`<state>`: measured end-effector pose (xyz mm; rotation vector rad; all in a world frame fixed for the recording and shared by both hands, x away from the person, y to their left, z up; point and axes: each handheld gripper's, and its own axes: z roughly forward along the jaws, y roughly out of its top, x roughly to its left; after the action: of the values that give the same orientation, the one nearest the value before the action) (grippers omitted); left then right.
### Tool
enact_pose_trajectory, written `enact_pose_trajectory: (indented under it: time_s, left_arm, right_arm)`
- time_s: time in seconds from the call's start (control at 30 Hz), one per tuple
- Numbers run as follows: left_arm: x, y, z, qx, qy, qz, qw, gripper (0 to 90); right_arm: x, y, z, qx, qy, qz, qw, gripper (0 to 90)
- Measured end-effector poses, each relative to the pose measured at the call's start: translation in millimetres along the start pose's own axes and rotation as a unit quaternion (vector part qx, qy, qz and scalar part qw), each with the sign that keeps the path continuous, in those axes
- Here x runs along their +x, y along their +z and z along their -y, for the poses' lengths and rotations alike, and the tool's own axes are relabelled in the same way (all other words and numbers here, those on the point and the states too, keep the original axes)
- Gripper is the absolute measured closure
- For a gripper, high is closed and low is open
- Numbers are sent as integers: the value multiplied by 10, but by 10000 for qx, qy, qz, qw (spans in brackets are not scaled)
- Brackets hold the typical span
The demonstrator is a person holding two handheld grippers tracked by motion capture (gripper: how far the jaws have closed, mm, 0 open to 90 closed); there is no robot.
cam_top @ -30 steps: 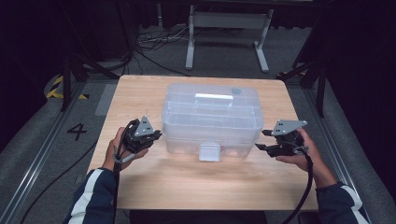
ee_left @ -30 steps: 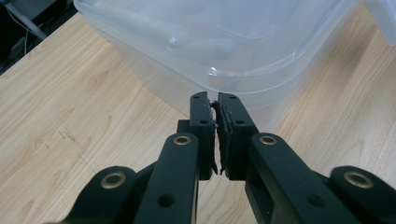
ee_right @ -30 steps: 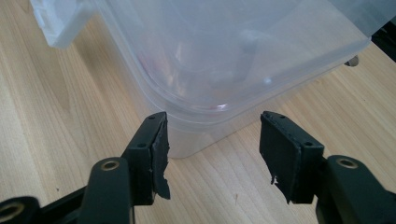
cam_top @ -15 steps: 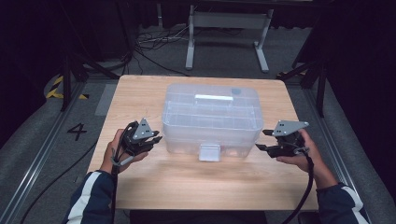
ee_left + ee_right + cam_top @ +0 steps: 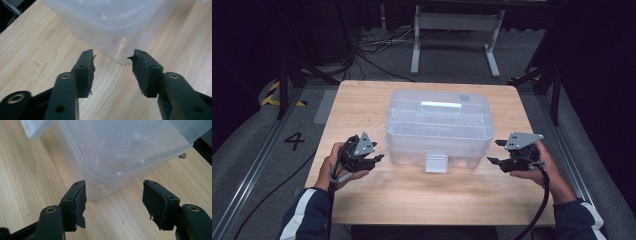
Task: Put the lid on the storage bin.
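A clear plastic storage box (image 5: 438, 126) with a white handle (image 5: 441, 105) on its lid sits at the middle of a pale wooden surface (image 5: 362, 100), its white latch (image 5: 435, 162) on the side facing the person. The left claw (image 5: 373, 161), held in the person's left hand (image 5: 336, 167), hovers just beside the box's near left corner; its jaws have just been opening and now stand apart with nothing between them. In the left gripper view that claw (image 5: 113, 68) points at the rounded corner of the box (image 5: 110, 17), which lies just beyond the tips, untouched. The right claw (image 5: 495, 153), held in the right hand (image 5: 542, 167), waits just beside the box's near right corner, its jaws also having just been opening, spread with only bare wood between them. In the right gripper view this claw (image 5: 113, 196) frames the box's lower corner (image 5: 125, 150) without contact, and the latch (image 5: 35, 128) shows at the upper left of the box. Beyond the box, off the far edge of the surface, a grey metal stand (image 5: 457, 25) rests on the floor among loose cables (image 5: 377, 45). A number four (image 5: 294, 141) is marked on the floor to the left of the box.
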<state>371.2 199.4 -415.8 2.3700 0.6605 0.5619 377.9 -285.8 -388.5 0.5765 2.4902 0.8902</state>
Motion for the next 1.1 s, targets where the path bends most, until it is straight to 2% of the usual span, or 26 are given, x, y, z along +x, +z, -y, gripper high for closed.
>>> enact_pose_trajectory:
  time_s: [0.07, 0.2, 0.33, 0.53, 0.67, 0.77, 1.0, 1.1]
  left_arm:
    - [-8, -1, 40, 71, 9, 37, 10000, 449]
    - [-23, 4, 124, 215, -43, -22, 9998, 405]
    - [-29, -9, 203, 354, -66, -22, 9994, 366]
    - [-23, -27, 327, 428, -126, -5, 9990, 336]
    - [-10, -62, 432, 506, -212, -93, 9985, 326]
    - [-2, -99, 507, 587, -237, -85, 9980, 364]
    - [31, -165, 698, 649, -404, -178, 9969, 322]
    - [51, -180, 759, 655, -495, -235, 9963, 292]
  right_arm:
    - [0, -19, 35, 26, -30, 72, 10000, 361]
    - [-10, -31, 92, 141, 7, 221, 9997, 358]
    - [-42, -53, 211, 151, 175, 291, 9993, 358]
    - [-93, -86, 408, 193, 424, 368, 9982, 359]
    - [-115, -106, 538, 227, 565, 422, 9972, 361]
    - [-117, -116, 650, 304, 625, 523, 9962, 360]
    - [-102, -156, 907, 427, 812, 680, 9935, 360]
    - [-97, -158, 964, 447, 820, 746, 9928, 360]
